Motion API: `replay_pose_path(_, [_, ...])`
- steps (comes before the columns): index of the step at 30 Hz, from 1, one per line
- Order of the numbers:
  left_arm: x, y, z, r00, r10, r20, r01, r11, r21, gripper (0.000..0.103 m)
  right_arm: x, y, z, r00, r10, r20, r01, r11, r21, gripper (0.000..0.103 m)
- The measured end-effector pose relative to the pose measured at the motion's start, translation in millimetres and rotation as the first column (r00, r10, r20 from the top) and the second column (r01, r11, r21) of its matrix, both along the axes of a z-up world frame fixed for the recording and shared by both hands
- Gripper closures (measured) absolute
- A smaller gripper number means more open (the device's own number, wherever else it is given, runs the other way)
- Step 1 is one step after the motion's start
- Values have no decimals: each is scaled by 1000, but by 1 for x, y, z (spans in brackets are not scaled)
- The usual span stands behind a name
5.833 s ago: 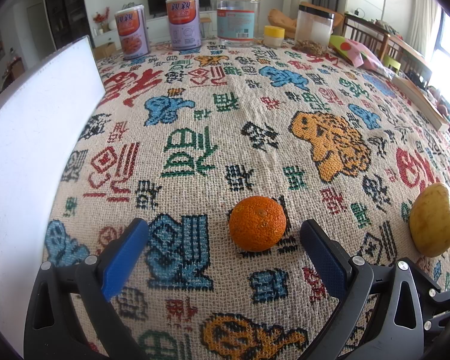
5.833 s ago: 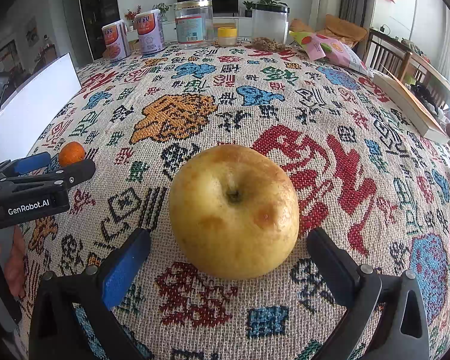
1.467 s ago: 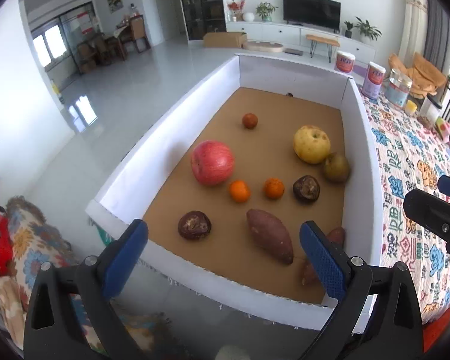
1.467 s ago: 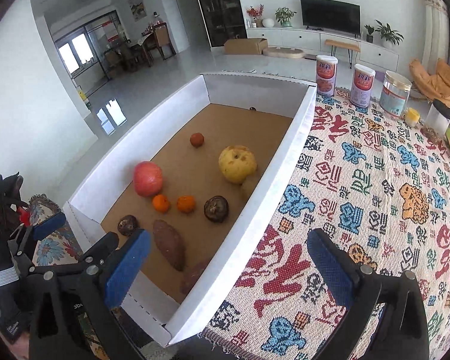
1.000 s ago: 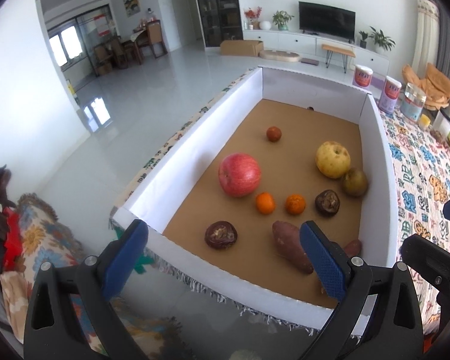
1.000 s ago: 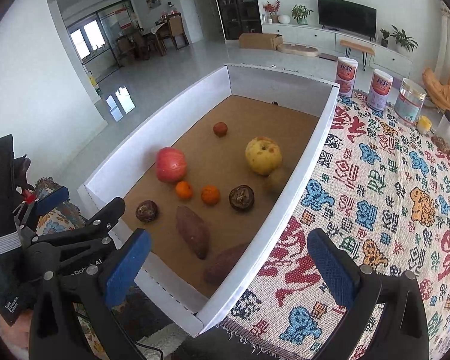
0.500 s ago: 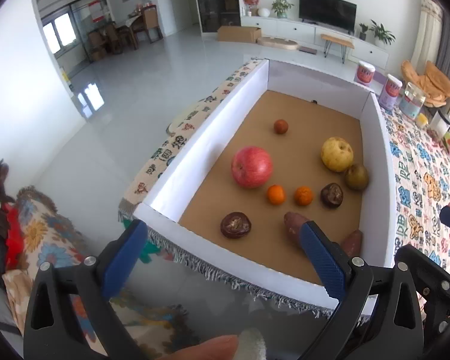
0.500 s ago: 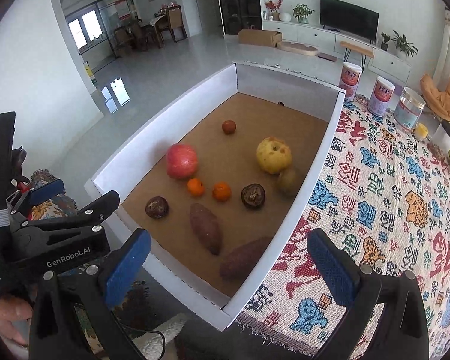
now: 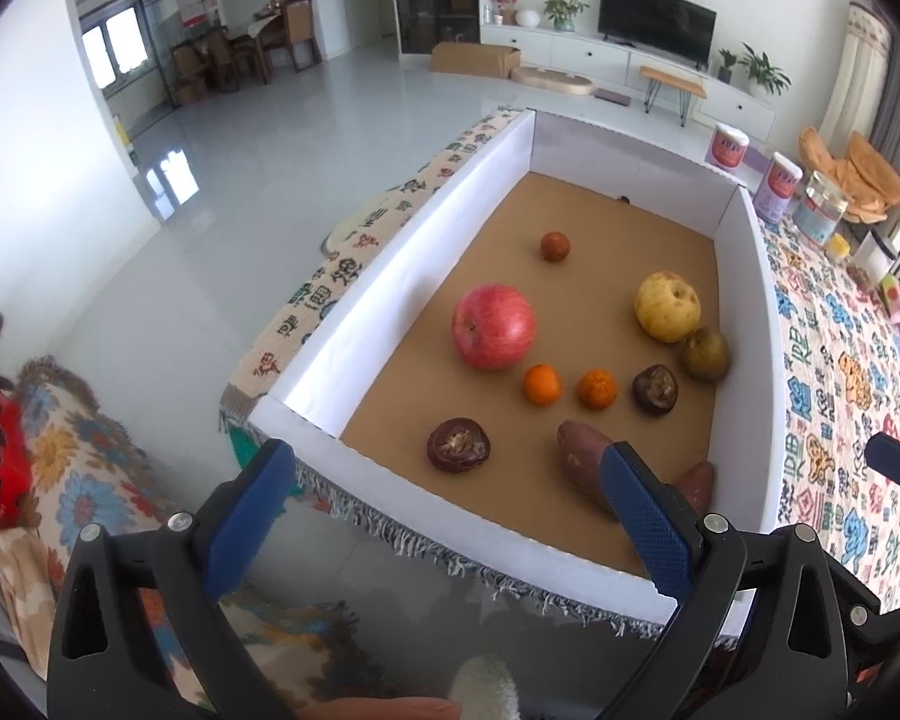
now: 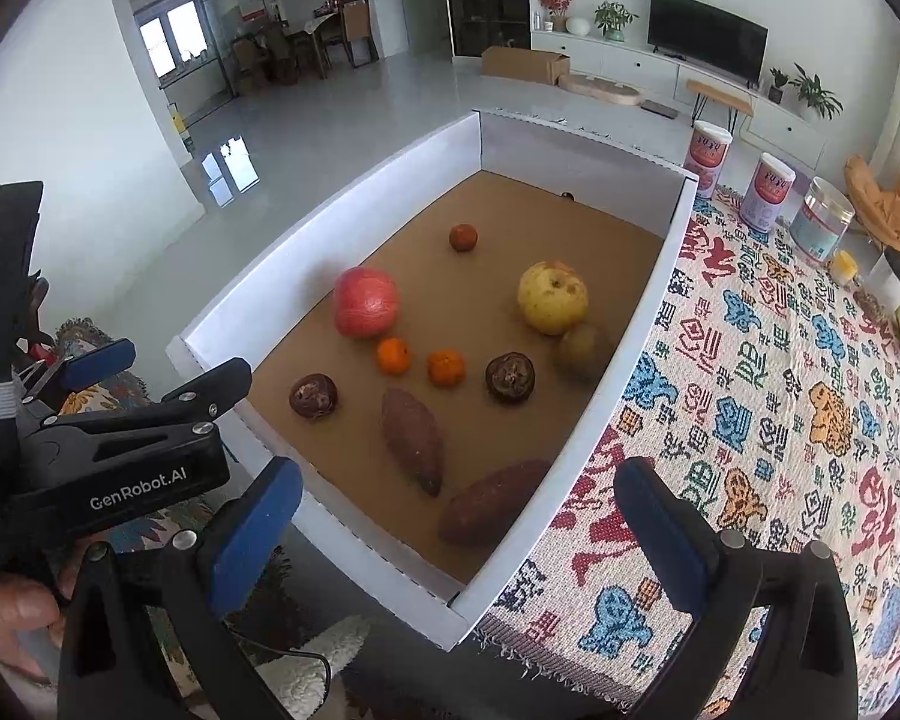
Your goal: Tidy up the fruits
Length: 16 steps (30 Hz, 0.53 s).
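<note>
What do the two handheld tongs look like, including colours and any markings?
Both tongs, the left gripper and the right gripper, are black plastic frames with silver screws and blue textured finger pads. The right wrist view shows white "GenRobot.AI" lettering on the left tongs' side.

A home living room: a flat television (image 9: 659, 18) on a long white console (image 9: 624, 63) at twelve o'clock, potted plants (image 10: 615, 18), glossy tile floor (image 9: 258, 150), and dining chairs (image 10: 354, 30) by windows at ten o'clock.
</note>
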State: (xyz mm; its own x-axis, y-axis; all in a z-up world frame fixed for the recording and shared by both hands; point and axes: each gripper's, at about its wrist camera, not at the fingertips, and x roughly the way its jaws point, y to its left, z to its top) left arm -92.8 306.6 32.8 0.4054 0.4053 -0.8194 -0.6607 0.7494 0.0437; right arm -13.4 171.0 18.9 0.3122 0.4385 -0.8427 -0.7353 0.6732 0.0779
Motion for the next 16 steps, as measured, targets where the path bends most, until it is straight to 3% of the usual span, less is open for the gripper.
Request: replay_pose_path(16, [-1, 6, -10, 1000, 0, 5, 0, 998, -55, 1, -4, 8, -6, 1000, 26, -15, -27, 1000, -8, 0])
